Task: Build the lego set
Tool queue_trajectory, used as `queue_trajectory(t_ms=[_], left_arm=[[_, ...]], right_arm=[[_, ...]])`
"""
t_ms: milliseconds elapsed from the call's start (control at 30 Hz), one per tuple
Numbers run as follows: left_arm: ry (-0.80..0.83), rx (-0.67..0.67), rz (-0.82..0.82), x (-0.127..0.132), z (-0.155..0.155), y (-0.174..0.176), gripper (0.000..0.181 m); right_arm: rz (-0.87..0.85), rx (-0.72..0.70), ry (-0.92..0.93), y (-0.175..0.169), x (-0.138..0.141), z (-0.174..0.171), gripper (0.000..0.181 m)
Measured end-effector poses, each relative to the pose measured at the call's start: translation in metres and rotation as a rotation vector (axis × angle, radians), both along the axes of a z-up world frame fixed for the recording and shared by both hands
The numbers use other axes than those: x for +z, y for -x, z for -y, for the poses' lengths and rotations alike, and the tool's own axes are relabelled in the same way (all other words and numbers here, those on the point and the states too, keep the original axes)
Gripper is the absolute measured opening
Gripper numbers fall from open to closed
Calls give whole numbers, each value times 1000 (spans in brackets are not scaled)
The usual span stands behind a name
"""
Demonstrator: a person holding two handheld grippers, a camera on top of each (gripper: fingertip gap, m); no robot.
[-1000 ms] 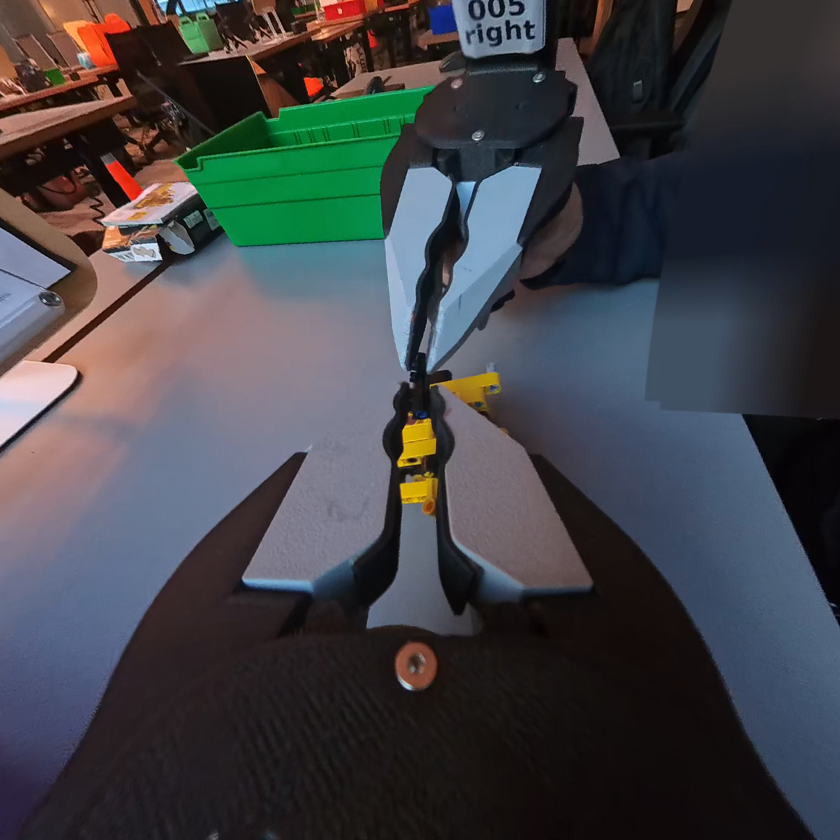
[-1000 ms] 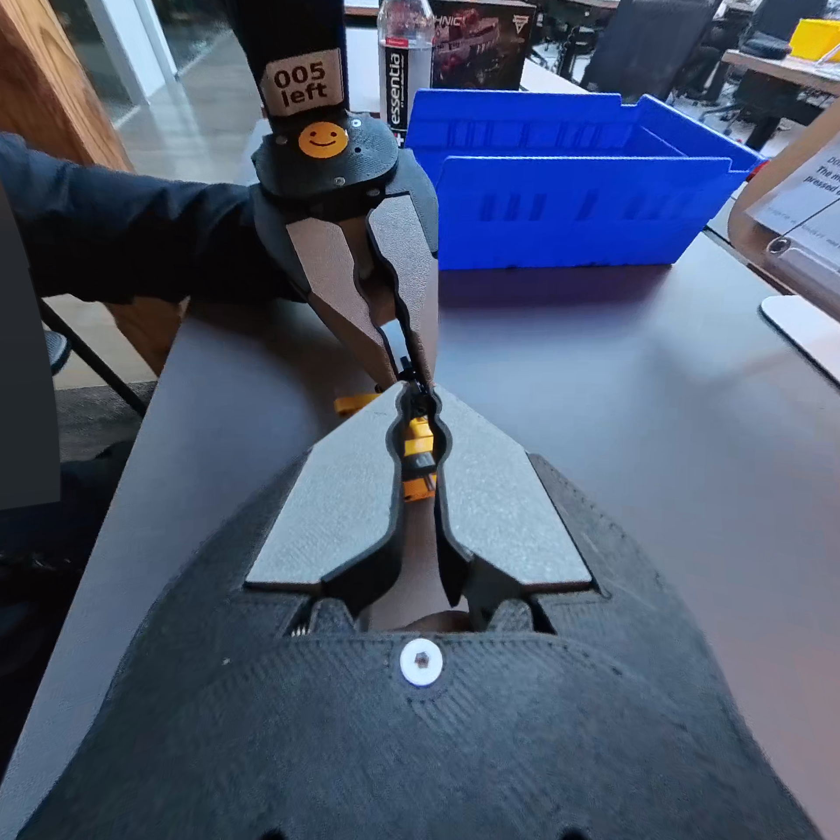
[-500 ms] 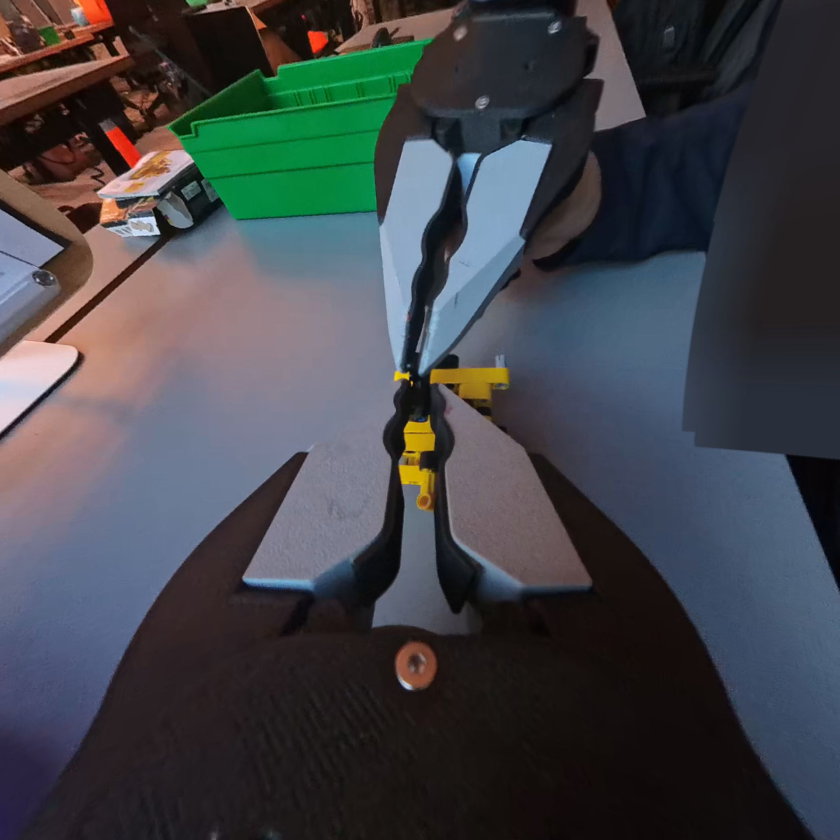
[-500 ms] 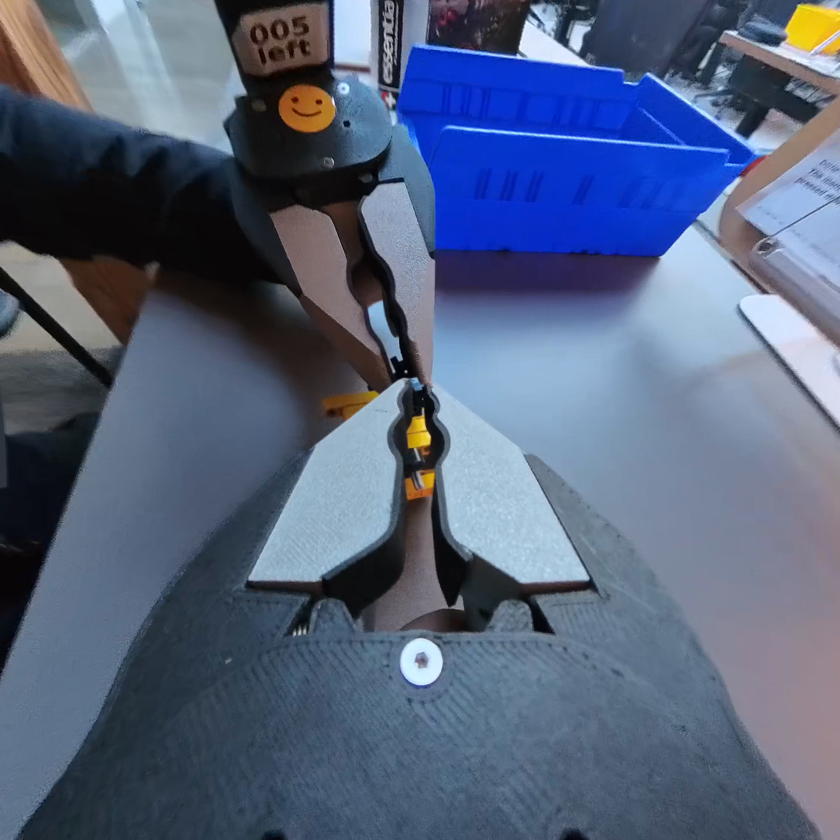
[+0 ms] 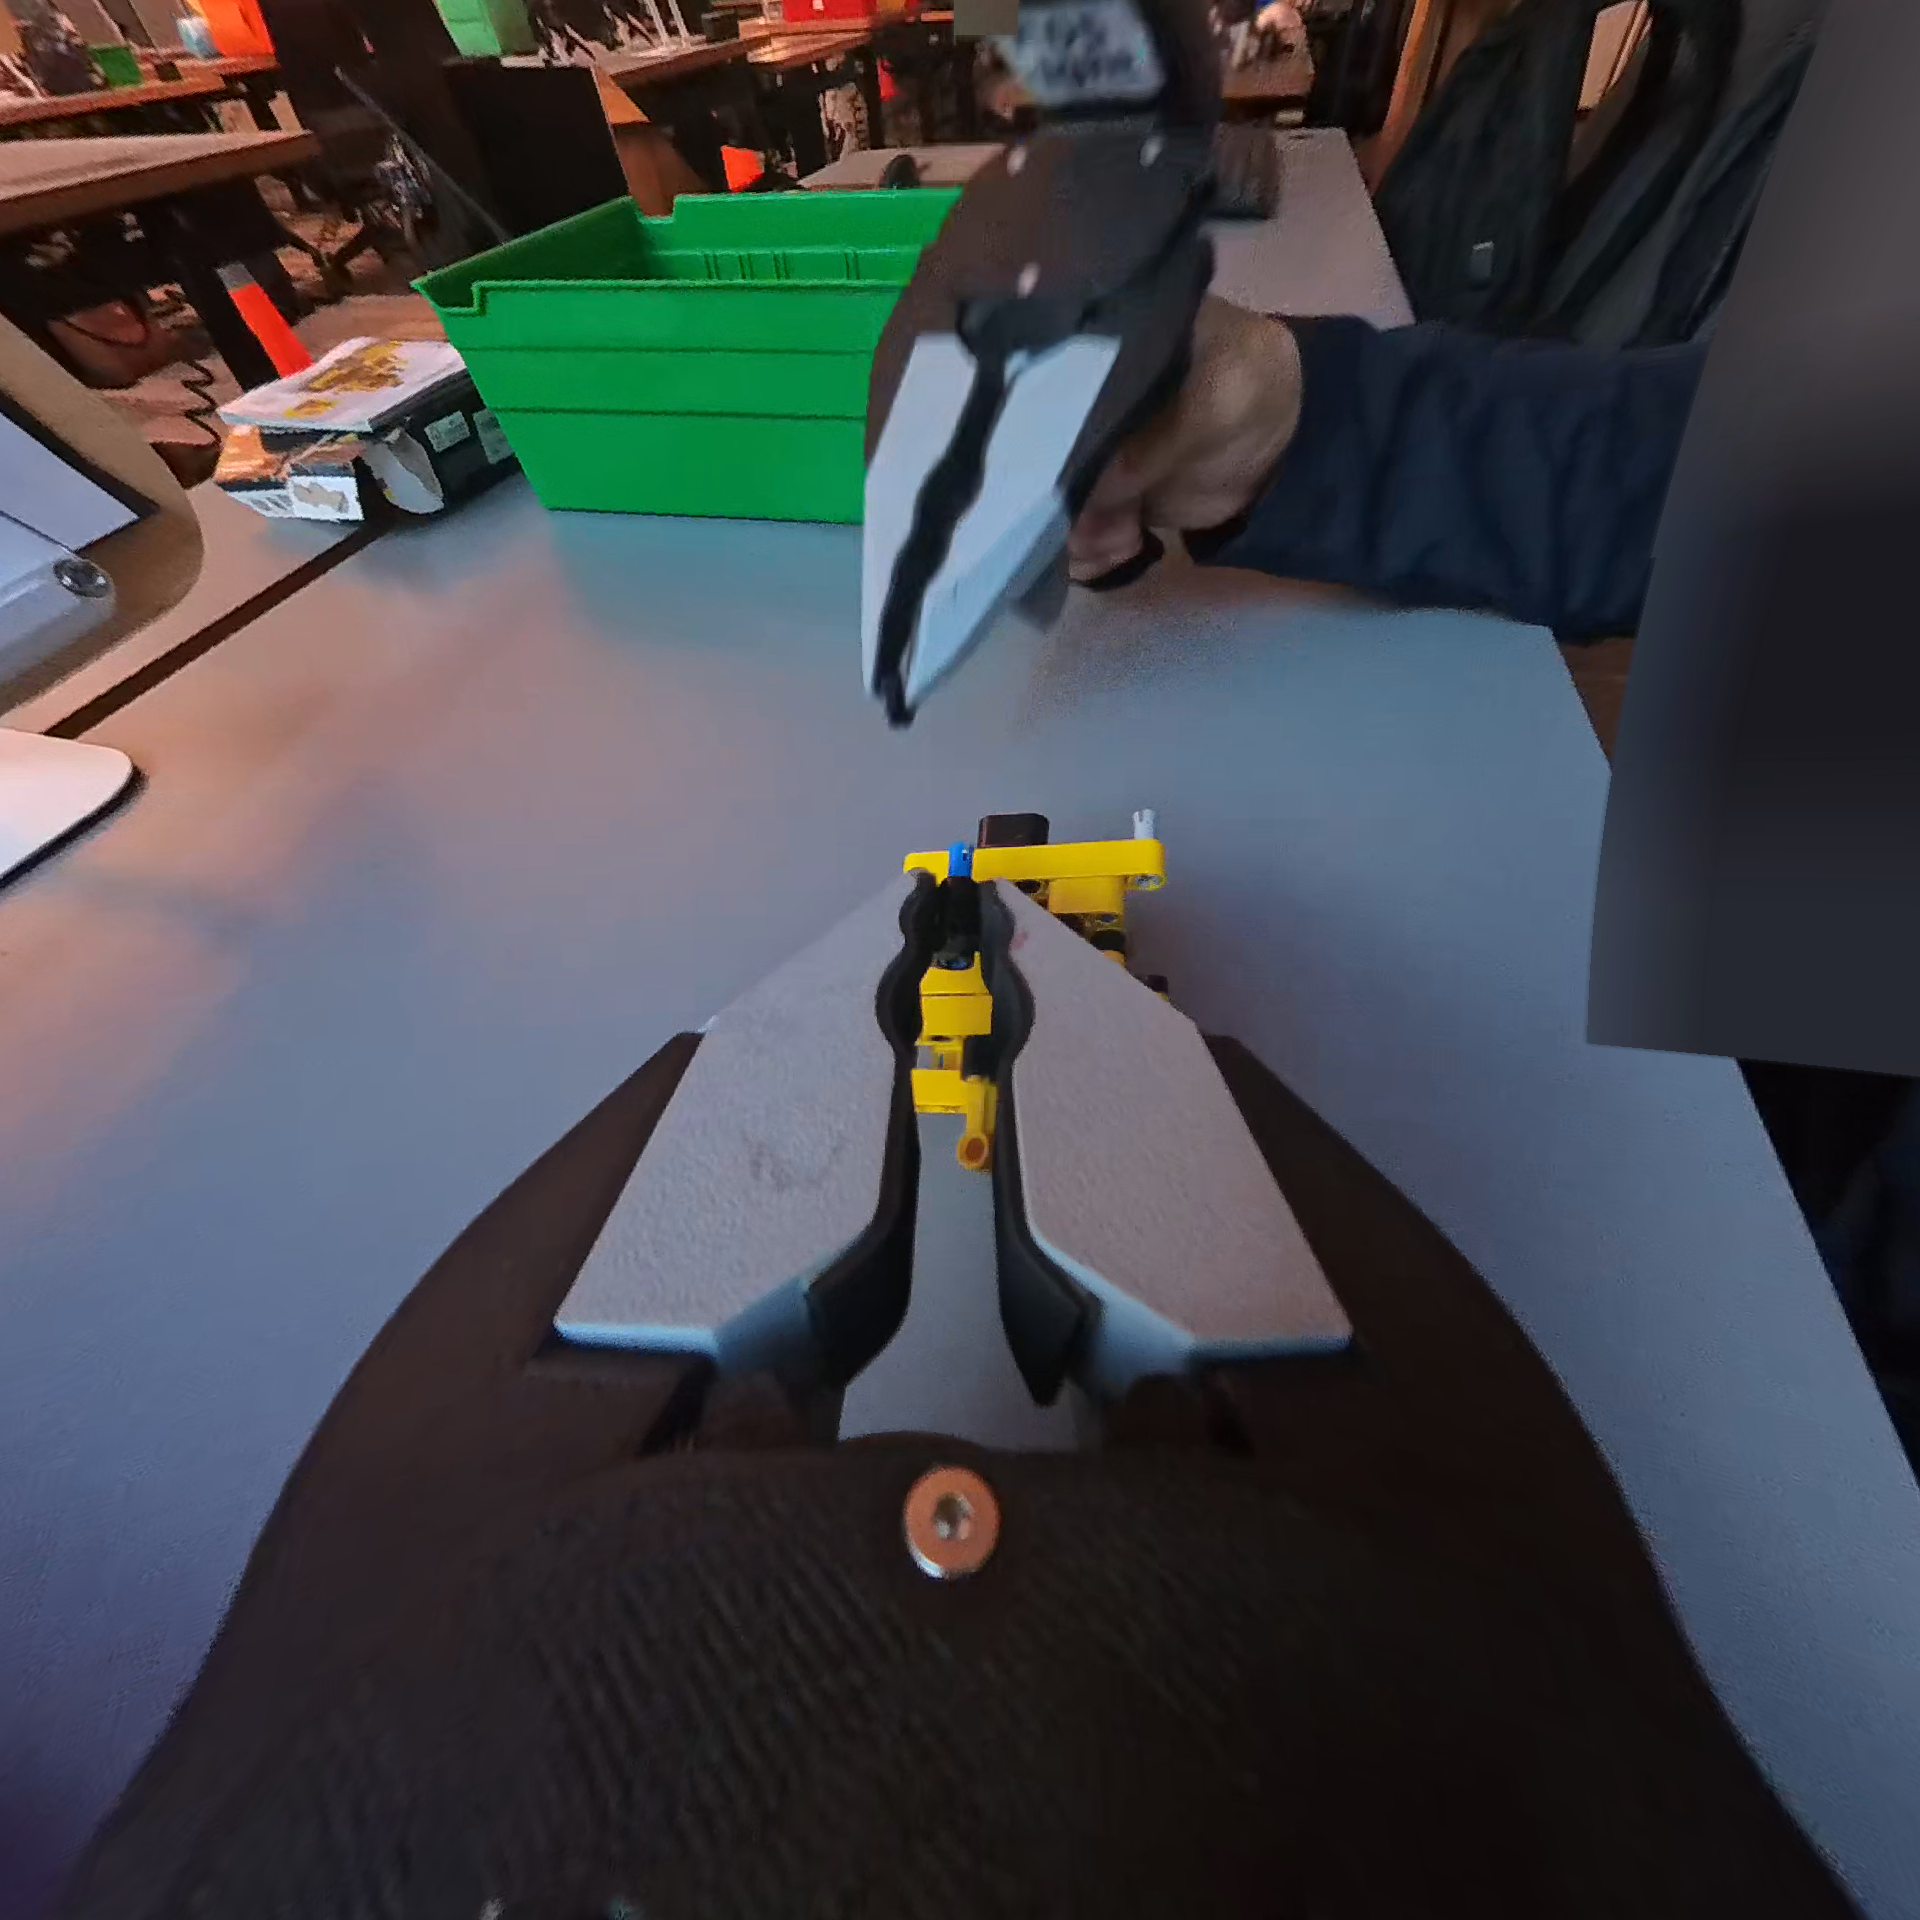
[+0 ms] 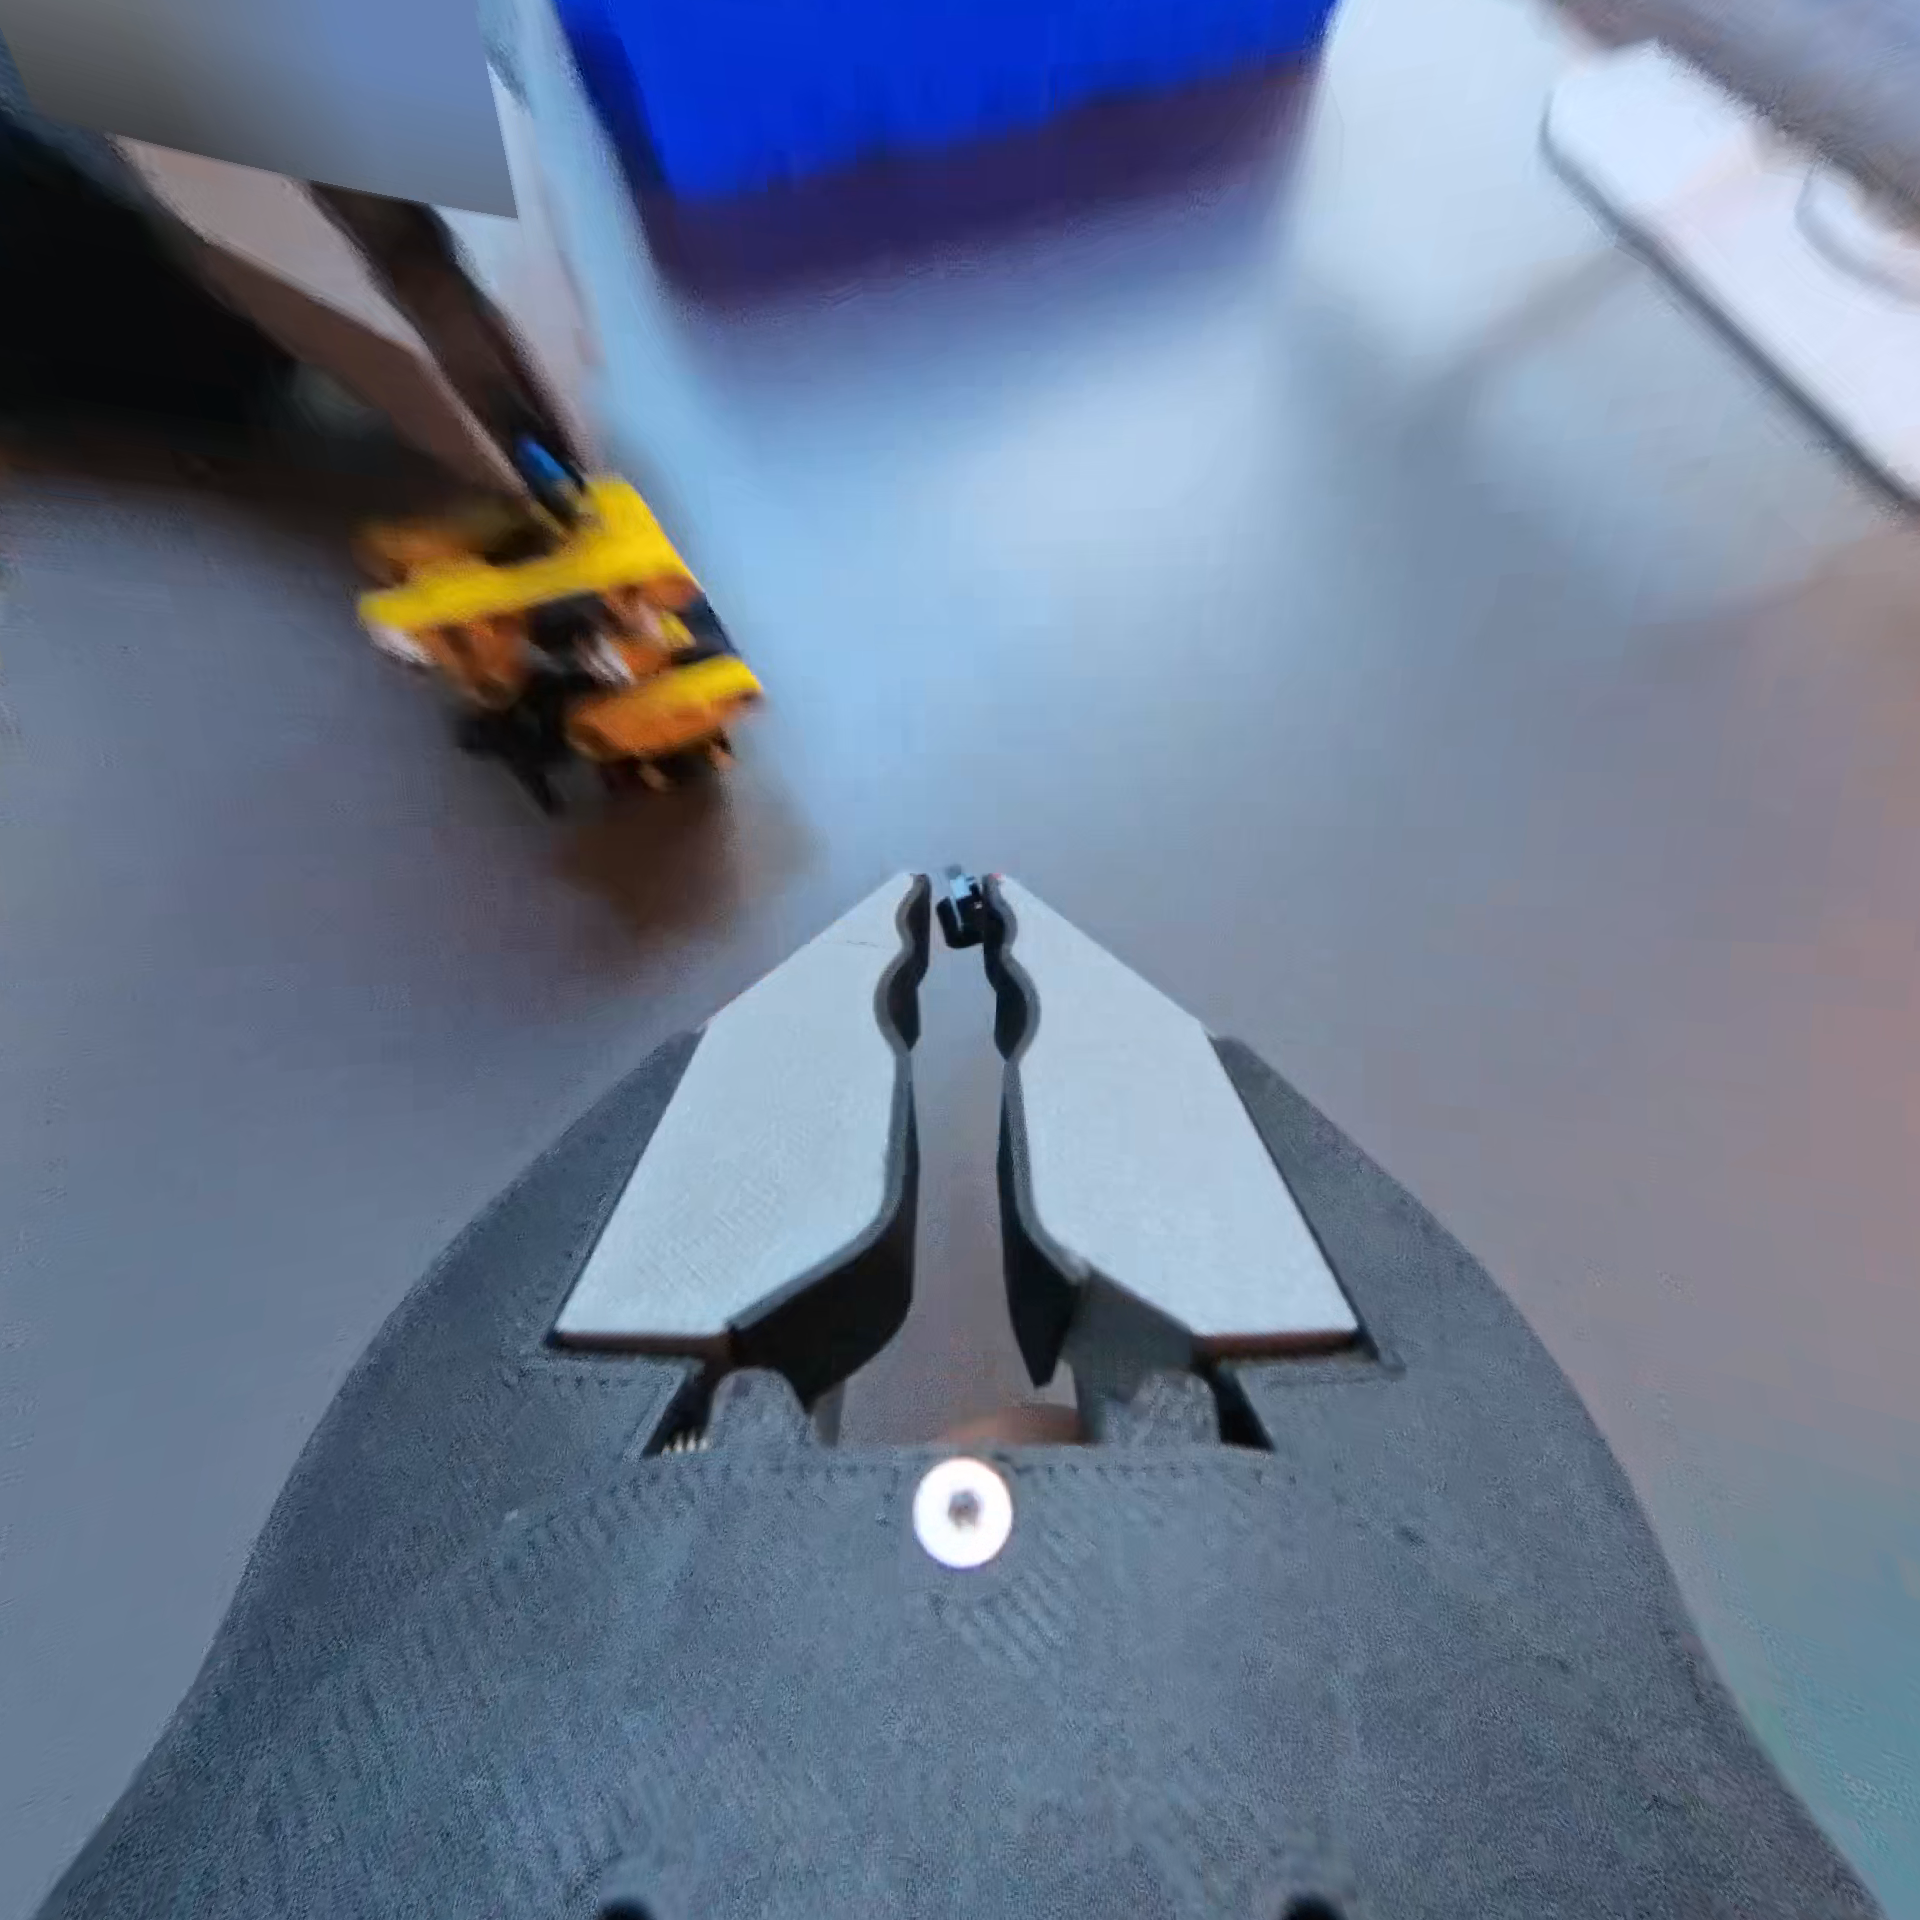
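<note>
Your left gripper (image 5: 954, 914) is clamped on the yellow lego assembly (image 5: 961, 1039): both fingers press its sides, and the model sits between them low over the grey table (image 5: 520, 831). A blue pin (image 5: 958, 858) stands up at the fingertips. Just beyond the tips, a yellow beam (image 5: 1070, 858) runs crosswise, with a dark piece (image 5: 1013, 830) behind it and a small white peg (image 5: 1144, 821) at its right end.

Your right gripper (image 5: 894, 707) hangs in the air farther off, apart from the model, its image smeared. In its own view, your right gripper (image 6: 958, 904) is nearly closed, with a narrow gap between the fingers, and a small black piece (image 6: 958, 920) sits pinched at the tips. That view is blurred; the model (image 6: 561, 644) appears to its left on the table.

Behind the right gripper, your hand (image 5: 1195, 447) grips its handle, dark sleeve (image 5: 1455, 468) trailing right. Farther back, a green bin (image 5: 675, 364) stands on the table, with a small box (image 5: 353, 426) to its left. A blue bin (image 6: 935, 104) fills the far end of the right wrist view.
</note>
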State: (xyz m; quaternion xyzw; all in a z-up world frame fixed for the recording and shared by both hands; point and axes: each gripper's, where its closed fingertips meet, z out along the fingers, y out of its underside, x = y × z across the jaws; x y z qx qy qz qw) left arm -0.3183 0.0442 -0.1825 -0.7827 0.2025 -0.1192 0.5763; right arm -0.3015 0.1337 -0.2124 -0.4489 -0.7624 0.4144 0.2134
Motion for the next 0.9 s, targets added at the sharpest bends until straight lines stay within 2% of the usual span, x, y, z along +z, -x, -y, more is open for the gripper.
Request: queue_trajectory(t_ms=[67,167,233,300,367,433,567,667,900], left_arm=[[2,-1,11,0,0,0,4],[-2,-8,9,0,0,-2,4],[-9,-11,-5,0,1,-4,4],[-23,-25,-41,-1,1,-7,4],[-36,-45,-81,-2,1,-11,4],[-51,-49,-110,-2,0,-15,4],[-89,-85,-147,-2,1,-22,4],[-98,-85,-160,-1,2,-22,4],[-113,-61,-180,-1,-2,-22,4]], right_arm=[[92,-32,-115,2,-29,-9,11],[130,-43,-157,2,-42,-14,19],[72,-52,-141,4,-27,-14,24],[-45,-36,-73,6,2,-4,28],[-140,59,26,4,29,25,25],[-189,186,52,-2,42,61,20],[-163,291,32,-2,34,99,18],[-177,271,17,2,32,97,4],[-184,264,37,2,33,96,11]])
